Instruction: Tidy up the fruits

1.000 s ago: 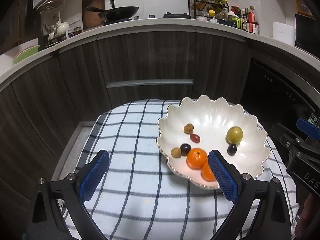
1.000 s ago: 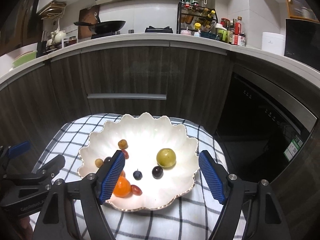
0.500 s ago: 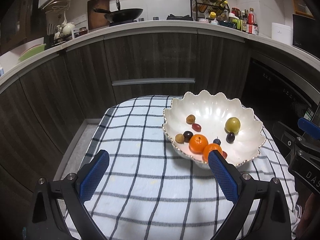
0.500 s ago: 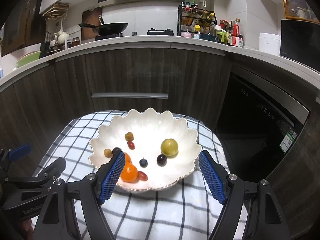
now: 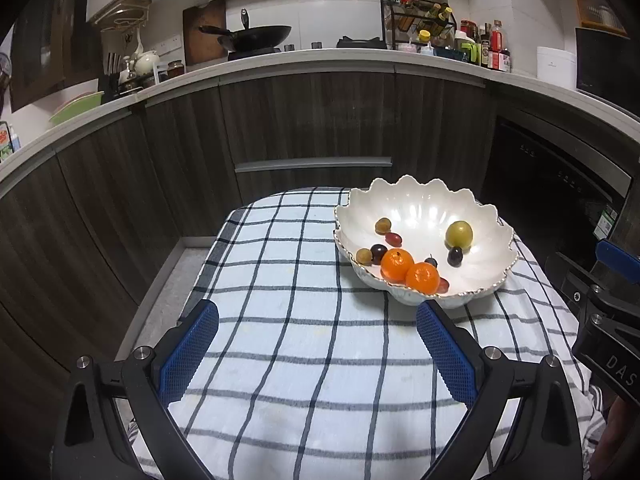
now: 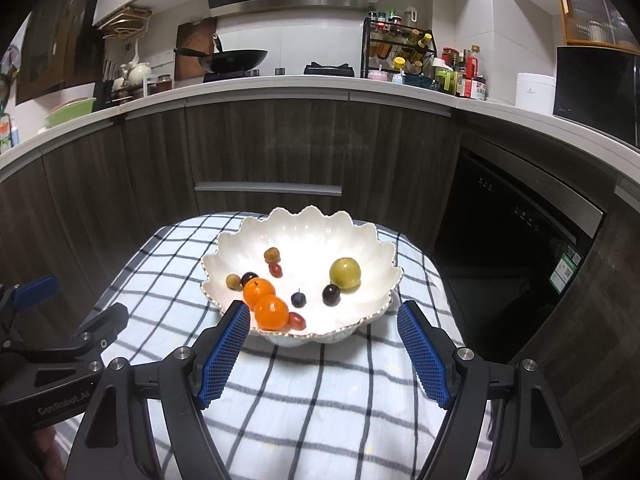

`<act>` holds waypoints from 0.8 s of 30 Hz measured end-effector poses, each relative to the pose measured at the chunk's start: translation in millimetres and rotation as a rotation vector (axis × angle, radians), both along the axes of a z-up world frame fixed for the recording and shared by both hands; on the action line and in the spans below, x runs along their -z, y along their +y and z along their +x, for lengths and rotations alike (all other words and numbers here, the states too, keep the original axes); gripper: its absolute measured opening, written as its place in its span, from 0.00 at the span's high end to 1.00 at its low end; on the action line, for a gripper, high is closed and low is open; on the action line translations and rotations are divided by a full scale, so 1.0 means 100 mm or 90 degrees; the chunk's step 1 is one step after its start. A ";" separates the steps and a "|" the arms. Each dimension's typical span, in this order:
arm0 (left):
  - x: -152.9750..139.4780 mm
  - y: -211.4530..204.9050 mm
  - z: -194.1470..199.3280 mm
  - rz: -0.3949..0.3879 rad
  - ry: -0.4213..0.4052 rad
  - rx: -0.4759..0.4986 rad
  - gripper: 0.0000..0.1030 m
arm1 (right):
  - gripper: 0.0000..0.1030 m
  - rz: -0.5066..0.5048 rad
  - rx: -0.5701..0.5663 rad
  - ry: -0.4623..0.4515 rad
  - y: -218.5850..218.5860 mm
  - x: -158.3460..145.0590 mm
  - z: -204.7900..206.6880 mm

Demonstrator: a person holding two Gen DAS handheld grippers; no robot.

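- A white scalloped ceramic bowl with a gilt rim (image 6: 352, 236) (image 5: 488, 224) is sitting on the blue-and-white checked cloth (image 6: 320, 392) (image 5: 288, 320) that is covering the desk; it is lying at the middle of the right wrist view and right of centre in the left wrist view.
- Two round orange mandarins (image 6: 271, 311) (image 5: 421, 277) are resting touching each other at the bowl's near-left rim, with a small red oval fruit (image 6: 297, 321) lying just beside the nearer one.
- A yellow-green round fruit (image 6: 345, 273) (image 5: 459, 233) is sitting toward the bowl's right side, with a dark purple grape (image 6: 331, 294) (image 5: 455, 256) just beside it on the near side.
- A small blue-black berry (image 6: 298, 298) is lying between that grape and the mandarins.
- Toward the bowl's left, a brownish round fruit (image 6: 272, 255) (image 5: 383, 225) and a red grape (image 6: 275, 269) (image 5: 393, 238) are lying close together, and a tan fruit (image 6: 233, 281) (image 5: 363, 255) is touching another dark grape (image 6: 249, 278) (image 5: 378, 253).
- The right tool (image 6: 323, 328) is standing with its blue-padded jaws spread wide and empty, hovering over the cloth in front of the bowl's near rim.
- The left tool (image 5: 318, 320) is likewise gaping with nothing between its pads, lower centre of its own view, over bare cloth left of the bowl.
- Dark wood-grain cabinet fronts (image 6: 280, 148) are running behind the desk under a white kitchen worktop carrying a black wok (image 6: 236, 59).
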State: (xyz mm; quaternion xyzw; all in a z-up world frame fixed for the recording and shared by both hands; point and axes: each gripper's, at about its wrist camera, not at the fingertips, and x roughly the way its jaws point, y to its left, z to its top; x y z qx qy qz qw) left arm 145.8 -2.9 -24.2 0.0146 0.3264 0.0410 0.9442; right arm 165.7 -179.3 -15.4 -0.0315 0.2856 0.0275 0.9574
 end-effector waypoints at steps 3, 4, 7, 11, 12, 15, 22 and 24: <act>-0.02 0.01 -0.10 -0.004 -0.003 0.001 0.02 | 0.25 0.003 0.004 -0.001 -0.01 -0.01 -0.10; -0.02 0.01 -0.13 -0.006 -0.004 0.001 0.02 | 0.25 0.004 0.006 -0.002 -0.01 -0.01 -0.13; -0.03 0.00 -0.22 -0.003 -0.006 0.004 0.02 | 0.25 0.010 0.011 -0.001 -0.03 -0.02 -0.21; -0.03 0.01 -0.34 -0.012 -0.009 0.006 0.02 | 0.25 0.013 0.023 0.004 -0.07 -0.01 -0.32; -0.03 0.02 -0.39 -0.016 -0.009 0.006 0.02 | 0.25 0.014 0.026 0.006 -0.08 -0.01 -0.35; -0.03 0.05 -0.47 -0.026 -0.004 0.001 0.02 | 0.25 0.016 0.036 0.006 -0.11 -0.01 -0.47; -0.02 0.10 -0.67 -0.034 0.002 -0.002 0.02 | 0.25 0.019 0.049 0.003 -0.13 0.01 -0.72; -0.02 0.12 -0.70 -0.036 0.003 -0.003 0.02 | 0.25 0.019 0.051 0.002 -0.13 0.00 -0.76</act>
